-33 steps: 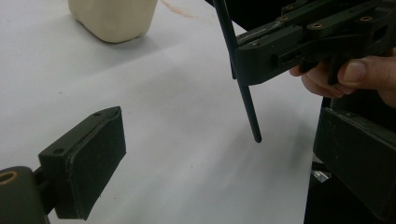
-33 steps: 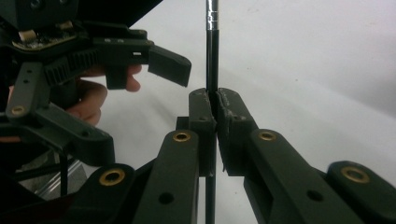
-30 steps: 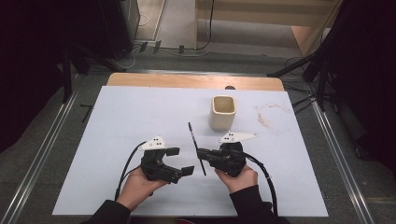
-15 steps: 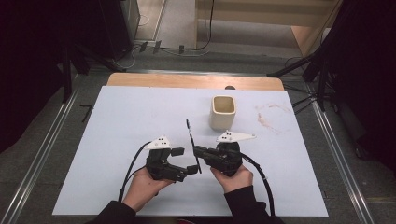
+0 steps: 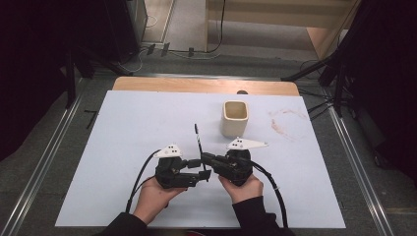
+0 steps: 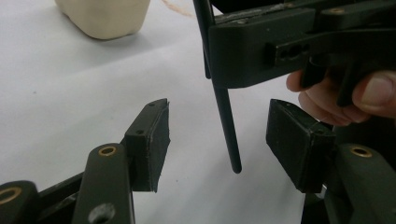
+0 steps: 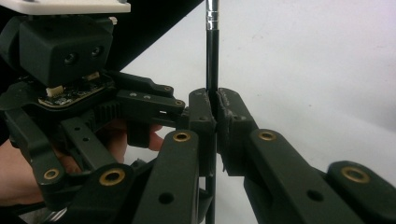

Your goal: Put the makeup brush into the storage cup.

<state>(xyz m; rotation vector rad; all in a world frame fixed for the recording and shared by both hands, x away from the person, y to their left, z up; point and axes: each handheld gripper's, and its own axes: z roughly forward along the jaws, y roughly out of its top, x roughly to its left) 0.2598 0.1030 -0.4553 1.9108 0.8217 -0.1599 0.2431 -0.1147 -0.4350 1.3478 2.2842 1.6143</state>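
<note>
A thin black stick (image 5: 198,147) with a silver band near its top (image 7: 212,51) stands almost upright over the white table sheet. My right gripper (image 5: 204,158) is shut on it, both pads pinching the shaft (image 7: 216,109). My left gripper (image 5: 201,169) faces it from the left. Its jaws have just been closing, and the stick's lower end (image 6: 227,126) hangs between the pads without touching either. The left pad (image 6: 156,135) and the right pad (image 6: 292,135) each stand a little clear of the shaft. A person's hands hold both grippers.
A cream square cup (image 5: 235,118) stands upright just beyond the grippers, also in the left gripper view (image 6: 102,16). Faint red smears (image 5: 285,123) mark the sheet (image 5: 123,128) to its right. Cables trail from both grippers toward the near edge.
The left gripper's jaws have narrowed around the stick's lower end. The right gripper and the stick have hardly moved.
</note>
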